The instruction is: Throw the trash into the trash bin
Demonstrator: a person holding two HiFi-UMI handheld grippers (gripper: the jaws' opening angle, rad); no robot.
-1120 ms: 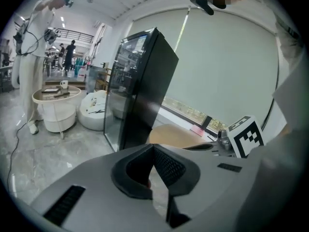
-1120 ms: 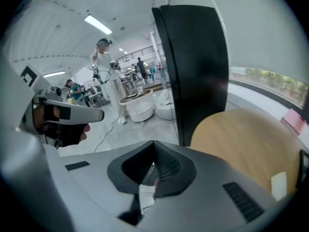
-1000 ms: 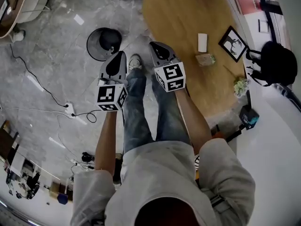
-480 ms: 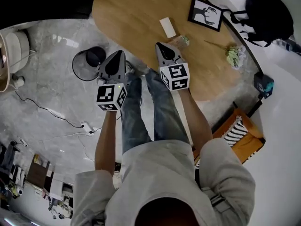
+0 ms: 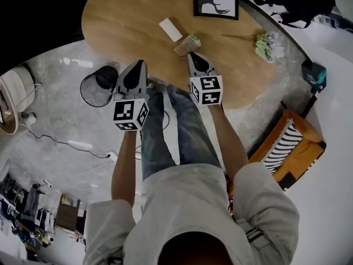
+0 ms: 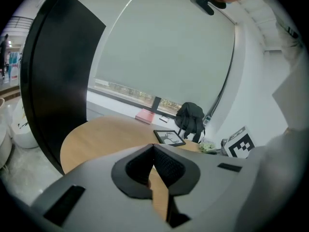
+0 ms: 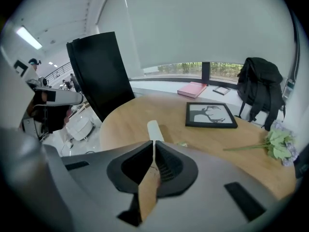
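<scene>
Your left gripper [image 5: 139, 64]: jaws pressed together, nothing between them.
Your right gripper [image 5: 192, 54]: jaws together, empty, tip near the trash.
Trash: crumpled wrapper [image 5: 187, 44] on the wooden table [image 5: 127, 15].
Trash bin [image 5: 98, 89]: on the floor.

Tan table [image 5: 127, 15]; black mesh trash bin [image 5: 96, 90]; black-framed picture [image 5: 215, 2]; orange chair [image 5: 307, 141], striped cushion [image 5: 278, 152].

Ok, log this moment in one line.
left tool: shut, empty | right tool: shut, empty | trash: on table | bin: on floor
</scene>
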